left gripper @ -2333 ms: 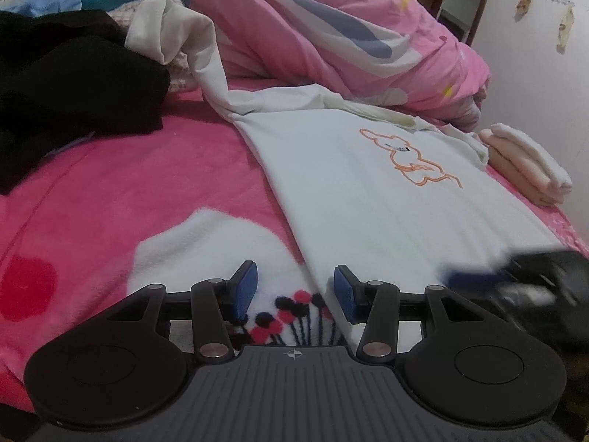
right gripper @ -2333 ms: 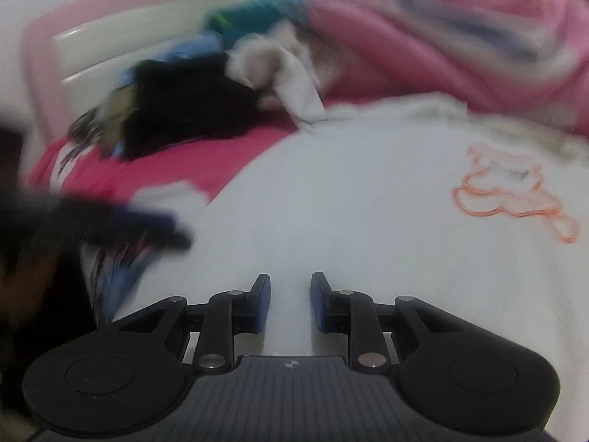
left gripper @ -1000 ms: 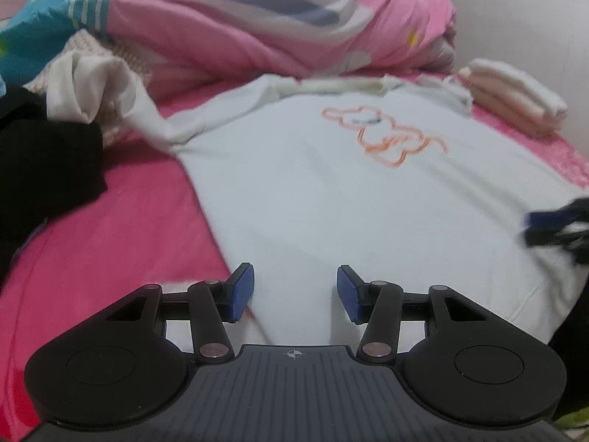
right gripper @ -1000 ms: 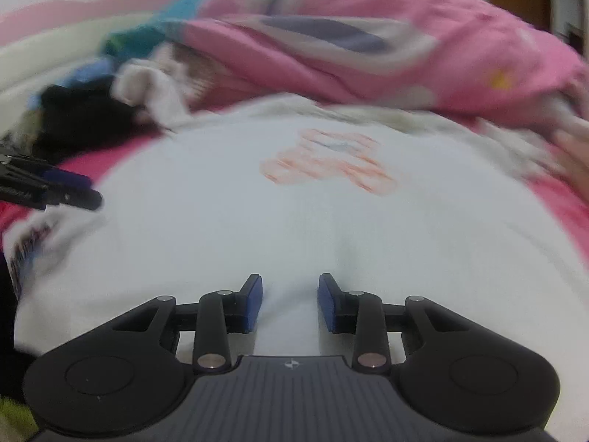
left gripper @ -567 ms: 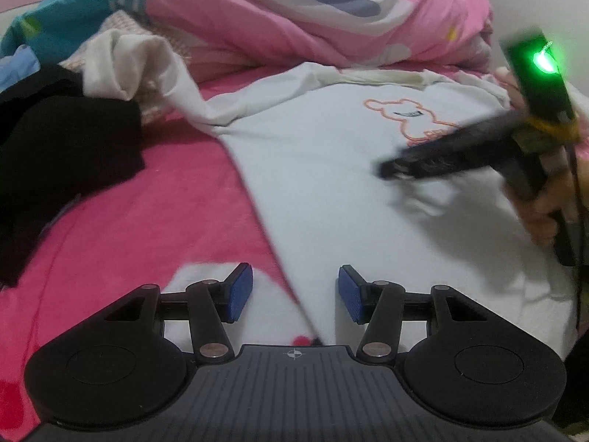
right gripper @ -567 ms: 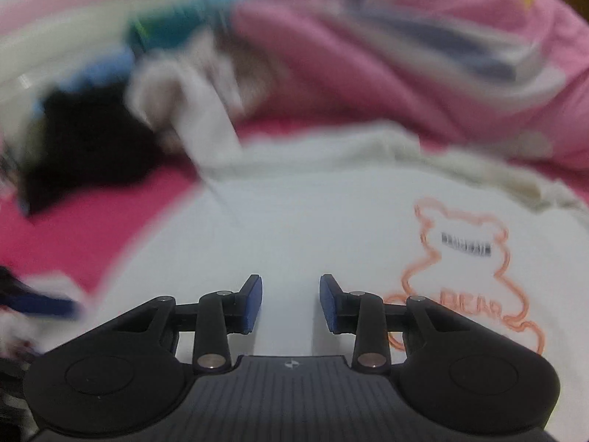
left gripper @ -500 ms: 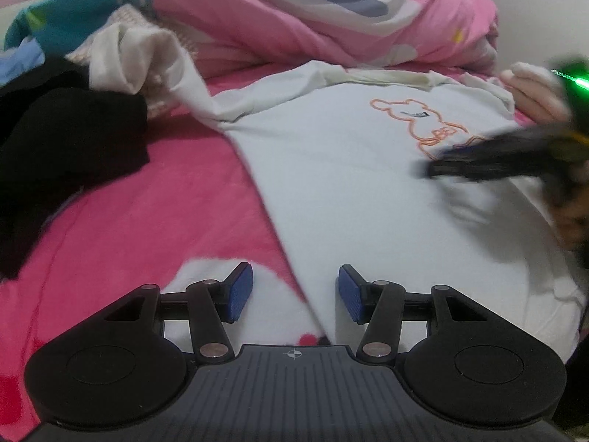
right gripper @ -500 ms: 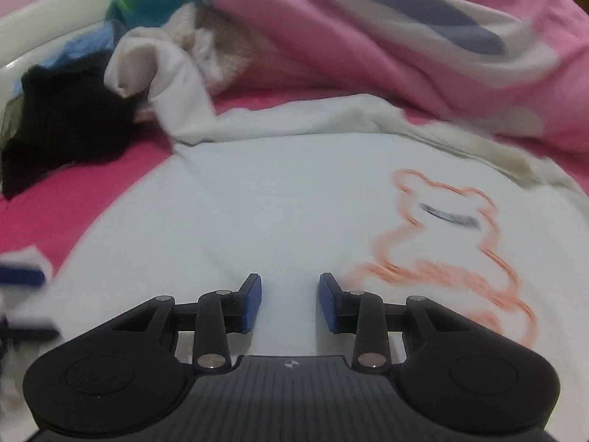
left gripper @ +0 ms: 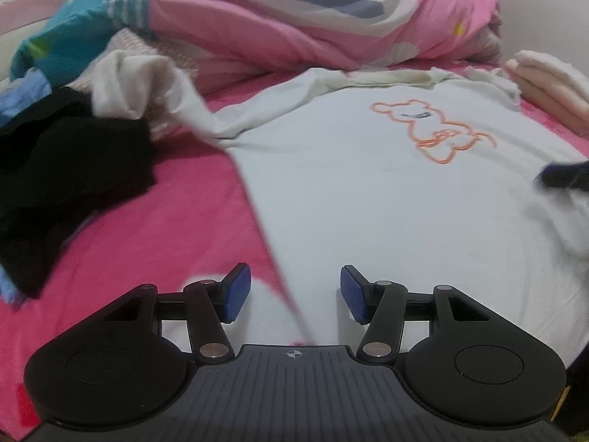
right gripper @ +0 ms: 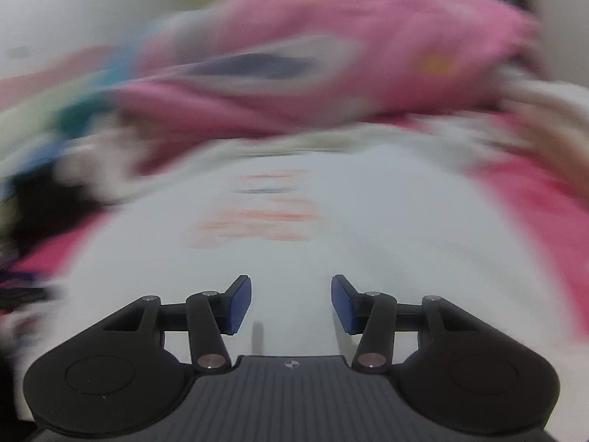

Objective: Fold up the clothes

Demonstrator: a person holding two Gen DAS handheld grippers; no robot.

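We have the white T-shirt (left gripper: 368, 199) spread flat, print up, on the pink blanket (left gripper: 154, 235), so its edges are easy to reach. Our left gripper (left gripper: 295, 293) hangs with jaws apart over the shirt's near left edge, nothing between them. Our right gripper (right gripper: 291, 304) (its view is badly blurred) is opening over the shirt's near middle, empty too.

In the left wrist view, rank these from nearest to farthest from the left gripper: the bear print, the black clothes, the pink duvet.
From the left gripper:
1. Black clothes, on the left.
2. Bear print, up and right, on the white shirt.
3. Pink duvet, heaped along the back.
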